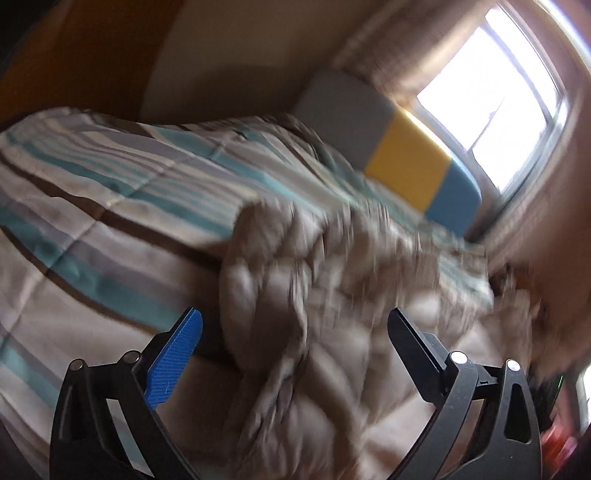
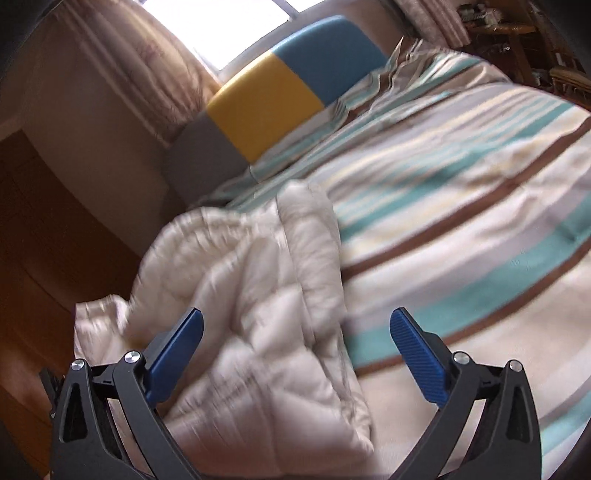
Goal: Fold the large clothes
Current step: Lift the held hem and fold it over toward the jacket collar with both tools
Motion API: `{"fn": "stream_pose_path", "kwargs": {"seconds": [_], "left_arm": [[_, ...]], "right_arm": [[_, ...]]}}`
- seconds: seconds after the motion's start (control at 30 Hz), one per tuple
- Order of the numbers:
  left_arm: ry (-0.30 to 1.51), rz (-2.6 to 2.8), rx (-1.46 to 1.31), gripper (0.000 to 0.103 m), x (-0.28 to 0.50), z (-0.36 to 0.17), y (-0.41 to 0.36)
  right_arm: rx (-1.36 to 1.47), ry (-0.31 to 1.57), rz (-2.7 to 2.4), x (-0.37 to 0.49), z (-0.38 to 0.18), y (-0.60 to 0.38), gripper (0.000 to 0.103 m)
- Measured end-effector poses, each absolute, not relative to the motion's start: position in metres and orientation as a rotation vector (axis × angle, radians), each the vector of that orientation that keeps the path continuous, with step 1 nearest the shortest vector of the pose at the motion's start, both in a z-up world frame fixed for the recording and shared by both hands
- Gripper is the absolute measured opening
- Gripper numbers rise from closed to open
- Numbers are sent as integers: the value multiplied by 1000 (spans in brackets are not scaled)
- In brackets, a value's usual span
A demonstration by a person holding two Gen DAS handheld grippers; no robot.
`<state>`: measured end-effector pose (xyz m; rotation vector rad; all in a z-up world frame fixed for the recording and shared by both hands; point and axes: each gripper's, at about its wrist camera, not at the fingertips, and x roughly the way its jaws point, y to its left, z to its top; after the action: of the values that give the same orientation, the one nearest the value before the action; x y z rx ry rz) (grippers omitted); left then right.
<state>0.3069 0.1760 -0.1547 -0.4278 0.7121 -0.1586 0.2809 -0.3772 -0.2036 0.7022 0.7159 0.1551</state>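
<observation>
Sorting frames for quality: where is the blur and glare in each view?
Left wrist view: quilted coat smeared by motion blur, window blown out white. Right wrist view: coat blurred, striped bedspread softer, window overexposed; fisheye bending in both.

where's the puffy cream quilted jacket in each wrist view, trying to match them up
Left wrist: the quilted jacket fills the centre and lower right, bunched on the striped bedspread, ahead of the open left gripper.
Right wrist: the jacket lies centre-left near the bed's edge, ahead of the open right gripper.
Shared landmark: the grey, yellow and blue headboard beyond the jacket, under the window.
</observation>
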Motion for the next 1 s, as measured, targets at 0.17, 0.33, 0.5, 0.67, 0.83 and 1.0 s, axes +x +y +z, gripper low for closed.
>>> {"fn": "stream_pose_path", "kwargs": {"seconds": [0.17,0.33,0.5,0.67,0.83,1.0], "left_arm": [[764,-197,-308,100,307,-176,152],[864,-210,-382,82,321,-193,153],[878,-242,-359,61,308,-189,151],[884,-302,-324,52,283,-183,154],[891,-350,-318,52,247,-182,158],[887,-377,-321,52,213,-182,153]], "right_arm": [[663,771,176,298,-210,-357,101],[685,805,186,299,-209,-352,70],[759,808,252,275,-210,-363,49],[775,800,275,247,-206,-375,45],[756,811,311,216,-200,-386,45],[712,809,319,173,-197,-393,45]]}}
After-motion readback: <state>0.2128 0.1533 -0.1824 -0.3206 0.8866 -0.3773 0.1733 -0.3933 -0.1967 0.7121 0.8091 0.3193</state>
